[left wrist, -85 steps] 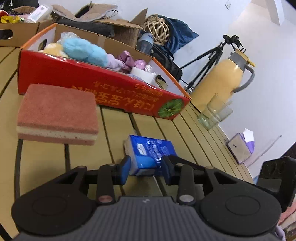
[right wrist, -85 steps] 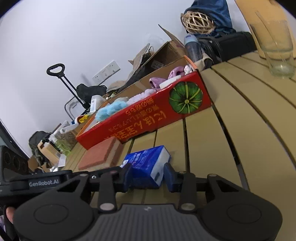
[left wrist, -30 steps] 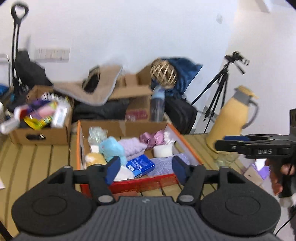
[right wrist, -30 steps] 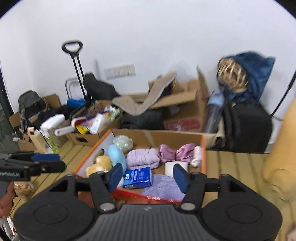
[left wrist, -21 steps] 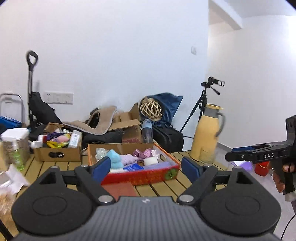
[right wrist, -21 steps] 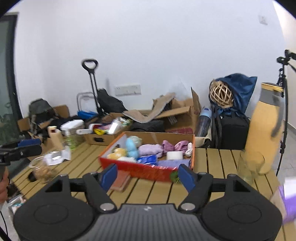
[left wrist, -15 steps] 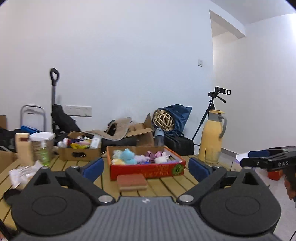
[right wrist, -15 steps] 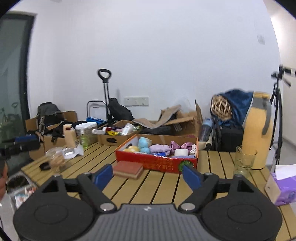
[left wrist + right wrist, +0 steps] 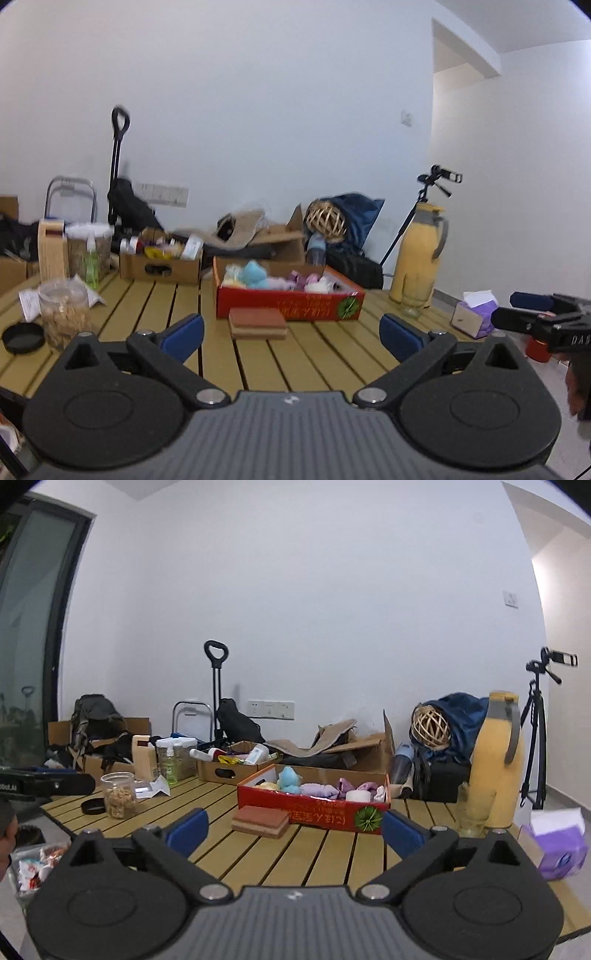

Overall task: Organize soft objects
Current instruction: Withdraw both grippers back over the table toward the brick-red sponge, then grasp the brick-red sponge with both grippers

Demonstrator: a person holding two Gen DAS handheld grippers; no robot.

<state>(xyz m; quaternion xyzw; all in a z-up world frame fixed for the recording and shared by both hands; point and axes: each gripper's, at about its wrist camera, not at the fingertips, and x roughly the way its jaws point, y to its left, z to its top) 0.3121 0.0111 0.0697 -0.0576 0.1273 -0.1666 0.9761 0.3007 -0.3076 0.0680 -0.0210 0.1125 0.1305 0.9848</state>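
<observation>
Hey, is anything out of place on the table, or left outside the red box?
One thing: the brown sponge lies on the table slats just in front of the red box, while the other soft items sit inside it. Nothing looks spilled or damaged.

On my slatted desk (image 9: 332, 853) a jar (image 9: 118, 794) of snacks stands at the left with its black lid (image 9: 92, 806) lying just beside it, and a green bottle (image 9: 170, 764) stands farther back by a brown box (image 9: 225, 770) of odds and ends. At the right I see a yellow flask (image 9: 498, 760) with a glass (image 9: 471, 812) just in front of it and a purple tissue box (image 9: 557, 845) near the edge. Behind the desk are a wicker ball (image 9: 430, 727) on a blue bag (image 9: 467, 712), a tripod (image 9: 539, 734) and a trolley handle (image 9: 216, 686).
</observation>
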